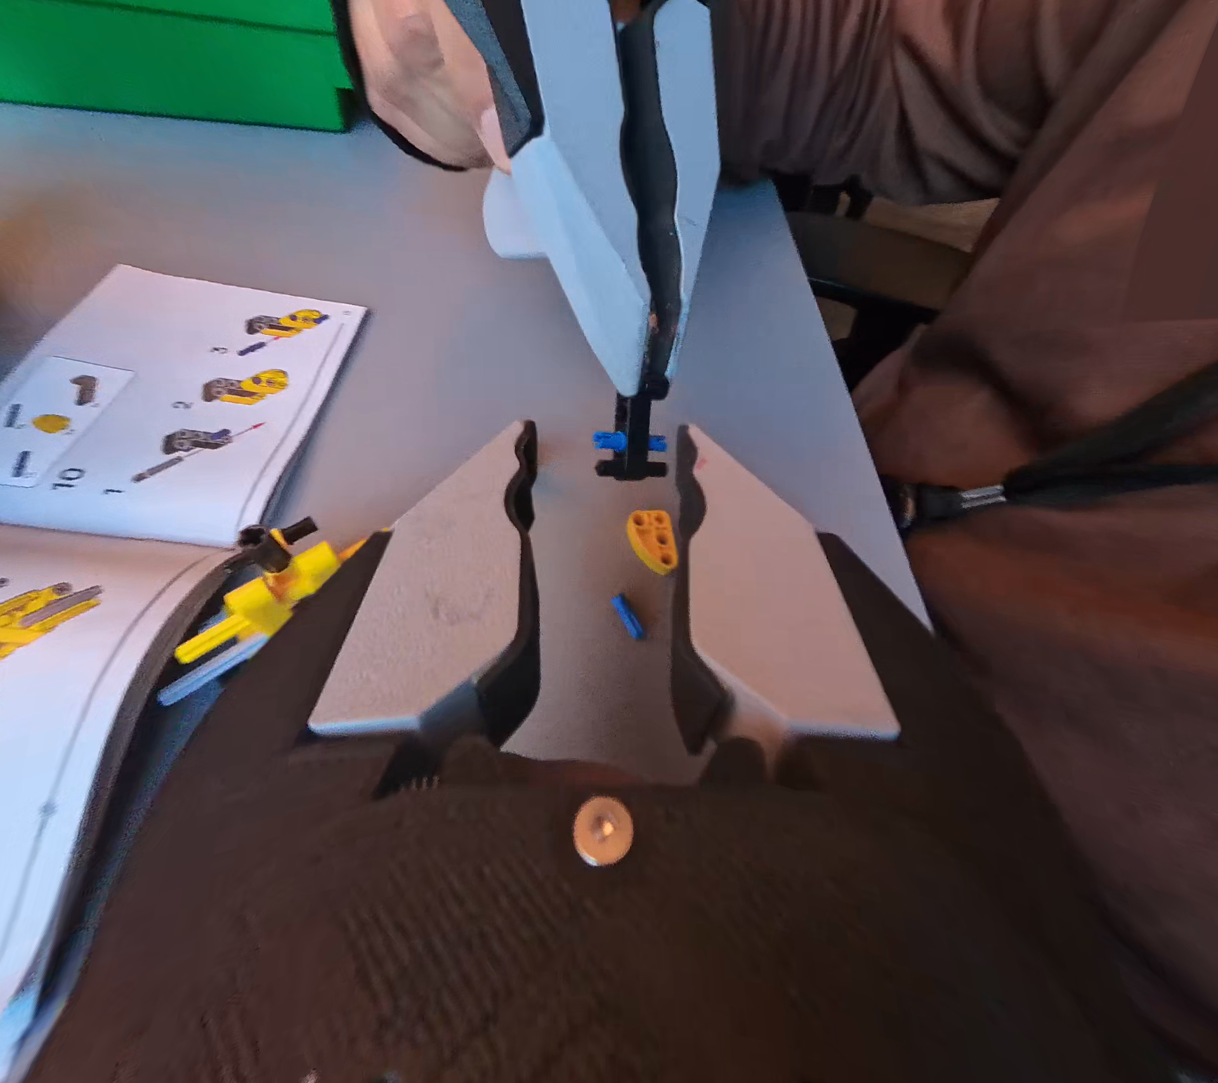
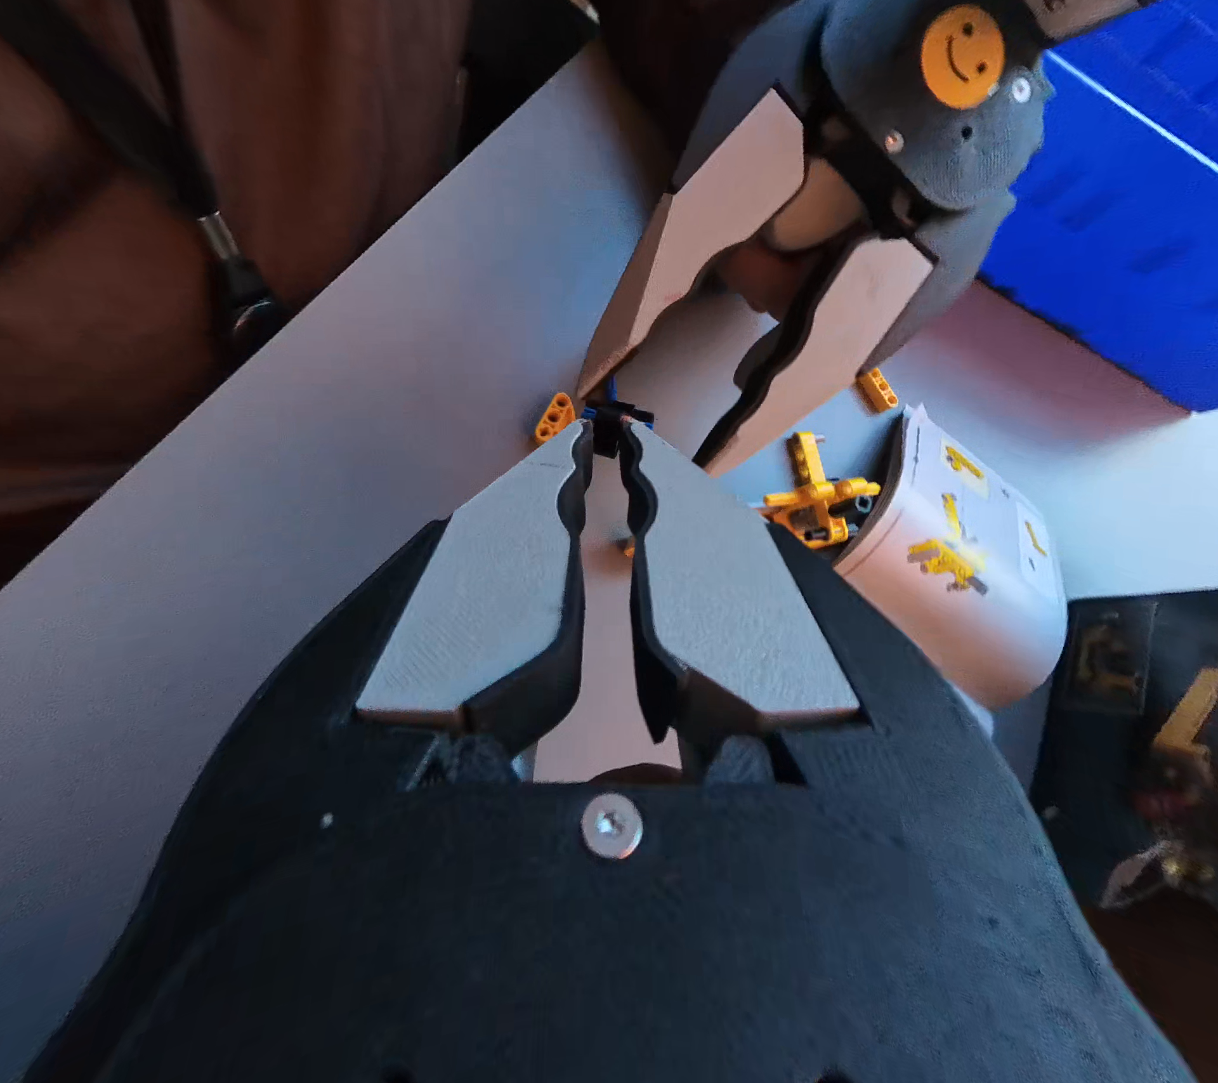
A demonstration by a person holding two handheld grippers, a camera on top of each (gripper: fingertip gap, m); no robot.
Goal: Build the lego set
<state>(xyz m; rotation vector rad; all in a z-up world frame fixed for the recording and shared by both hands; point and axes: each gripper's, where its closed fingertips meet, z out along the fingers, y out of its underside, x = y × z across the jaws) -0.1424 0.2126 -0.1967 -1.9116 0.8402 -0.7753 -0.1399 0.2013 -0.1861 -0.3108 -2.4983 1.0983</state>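
Lego beam [image 1: 631,438], black with blue pins, hangs clamped in my right tool [image 2: 603,425] just above the desk [image 1: 428,260]. My left tool [image 1: 603,445] waits apart beside it. Light, stiff, slippery: I judge its flat sides grip best.

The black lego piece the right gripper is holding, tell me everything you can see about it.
The black lego piece is a small, narrow beam of glossy plastic, pinched at its top end by the right gripper, whose jaws are shut on it. It hangs roughly upright just above the grey table. A blue pin passes through it crosswise, with a black pin below sticking out on both sides. The left gripper flanks it with open jaws, not touching. A yellow piece lies nearby.
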